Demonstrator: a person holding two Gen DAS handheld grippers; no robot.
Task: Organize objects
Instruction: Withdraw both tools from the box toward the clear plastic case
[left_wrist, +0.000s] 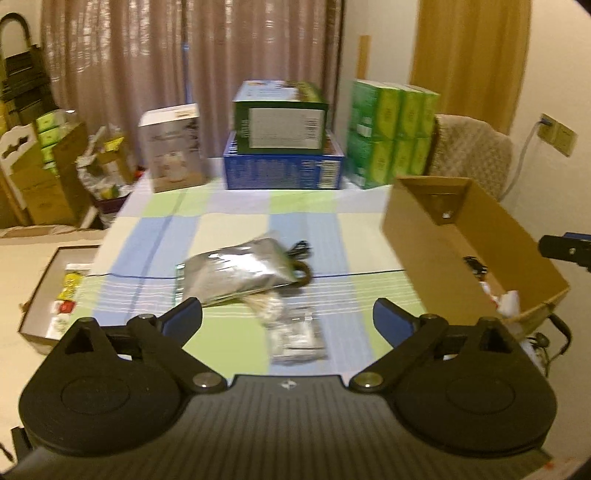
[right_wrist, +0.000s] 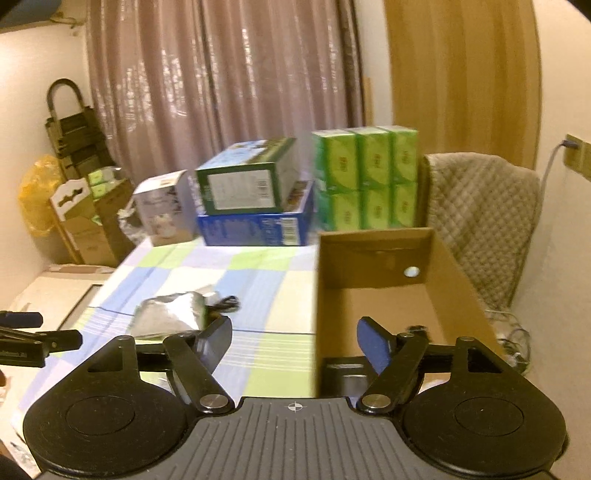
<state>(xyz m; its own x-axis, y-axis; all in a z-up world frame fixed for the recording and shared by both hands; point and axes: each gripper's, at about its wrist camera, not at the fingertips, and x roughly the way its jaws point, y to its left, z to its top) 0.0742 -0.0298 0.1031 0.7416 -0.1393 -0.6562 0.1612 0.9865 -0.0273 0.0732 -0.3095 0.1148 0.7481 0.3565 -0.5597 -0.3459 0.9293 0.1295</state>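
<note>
A silver foil pouch (left_wrist: 236, 271) lies mid-table on the checked cloth, with a black cable (left_wrist: 301, 254) coiled behind it. A clear packet (left_wrist: 297, 338) and a small whitish bag (left_wrist: 267, 308) lie nearer me. My left gripper (left_wrist: 288, 319) is open and empty, hovering just above these packets. An open cardboard box (left_wrist: 424, 240) stands at the table's right with a few small items inside. My right gripper (right_wrist: 295, 345) is open and empty, straddling the box's (right_wrist: 373, 258) left wall. The pouch (right_wrist: 170, 312) also shows in the right wrist view.
At the table's far edge stand a white carton (left_wrist: 173, 147), a green box stacked on a blue box (left_wrist: 282, 166), and green tissue packs (left_wrist: 391, 133). A padded chair (left_wrist: 472, 155) is behind the box. A shallow tray (left_wrist: 55, 295) with sachets sits on the floor left.
</note>
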